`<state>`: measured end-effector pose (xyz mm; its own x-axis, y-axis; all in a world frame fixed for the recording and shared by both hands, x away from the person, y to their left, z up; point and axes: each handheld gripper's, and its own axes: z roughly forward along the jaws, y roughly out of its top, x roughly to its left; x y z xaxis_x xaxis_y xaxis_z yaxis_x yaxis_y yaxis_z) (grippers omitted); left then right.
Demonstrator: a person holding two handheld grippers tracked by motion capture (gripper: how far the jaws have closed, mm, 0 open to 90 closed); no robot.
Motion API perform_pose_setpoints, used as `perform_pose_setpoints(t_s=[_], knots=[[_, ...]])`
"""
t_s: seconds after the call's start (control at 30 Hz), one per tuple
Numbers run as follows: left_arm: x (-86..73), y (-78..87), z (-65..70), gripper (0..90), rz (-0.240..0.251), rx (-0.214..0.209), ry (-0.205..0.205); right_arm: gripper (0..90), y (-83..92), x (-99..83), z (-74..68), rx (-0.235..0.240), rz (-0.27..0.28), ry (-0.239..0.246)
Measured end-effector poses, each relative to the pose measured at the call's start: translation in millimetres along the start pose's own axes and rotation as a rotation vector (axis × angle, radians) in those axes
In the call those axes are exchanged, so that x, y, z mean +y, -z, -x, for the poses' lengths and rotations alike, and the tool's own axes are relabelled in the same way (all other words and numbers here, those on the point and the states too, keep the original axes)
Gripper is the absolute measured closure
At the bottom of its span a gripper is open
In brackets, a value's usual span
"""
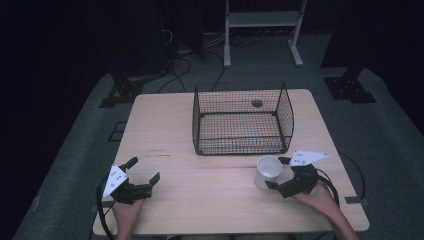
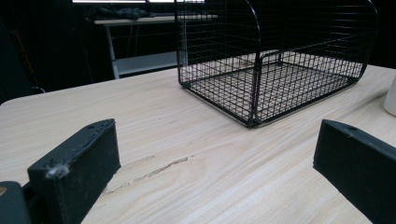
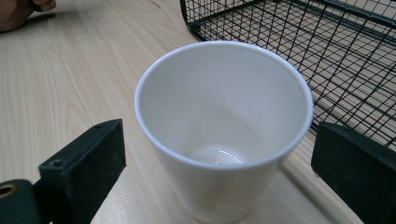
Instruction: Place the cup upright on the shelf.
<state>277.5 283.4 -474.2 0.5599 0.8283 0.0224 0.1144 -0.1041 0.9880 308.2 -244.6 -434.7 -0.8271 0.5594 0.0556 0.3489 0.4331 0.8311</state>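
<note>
Right claw [image 1: 276, 173]: jaws spread to full width, one on each side of the white cup [image 1: 268, 171]. In the right gripper view the cup [image 3: 224, 126] stands upright and empty between the two black jaws, with a visible gap to each pad; no contact, no grip. The cup rests on the desk [image 1: 200, 195] at the near right, just in front of the wire basket [image 1: 242, 119] and apart from it. The hand [image 1: 320, 200] holding this claw enters from the bottom right of the high view, with a cable trailing behind it.

Left claw [image 1: 145, 169]: jaws spread, nothing between them, positioned at the near left of the desk, well apart from the cup. Its own view looks across bare wood toward the basket [image 2: 275, 70], with an edge of the cup [image 2: 391, 95] at the far right.

The basket is black, open at the top, empty, and placed at the middle of the far half of the desk.
</note>
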Motion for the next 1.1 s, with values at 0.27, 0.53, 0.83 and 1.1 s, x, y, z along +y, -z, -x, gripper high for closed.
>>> perform_pose_setpoints(t_s=[0.27,0.53,0.83,1.1], knots=[[0.0,0.1,-0.1,0.0,0.001,0.0,0.001,2.5,-9.1,6.8,-1.7,0.003,-0.02,0.017],[0.0,0.2,0.0,0.0,0.002,-0.002,0.0,5.3,-15.0,11.5,-2.1,0.017,-0.032,0.03],[0.1,0.1,0.0,0.0,0.002,-0.001,-0.002,17.6,-12.4,11.5,0.7,0.021,-0.031,0.022],[0.1,0.3,0.0,0.0,0.003,0.0,-0.003,19.2,-11.0,12.3,0.2,0.021,-0.03,0.031]])
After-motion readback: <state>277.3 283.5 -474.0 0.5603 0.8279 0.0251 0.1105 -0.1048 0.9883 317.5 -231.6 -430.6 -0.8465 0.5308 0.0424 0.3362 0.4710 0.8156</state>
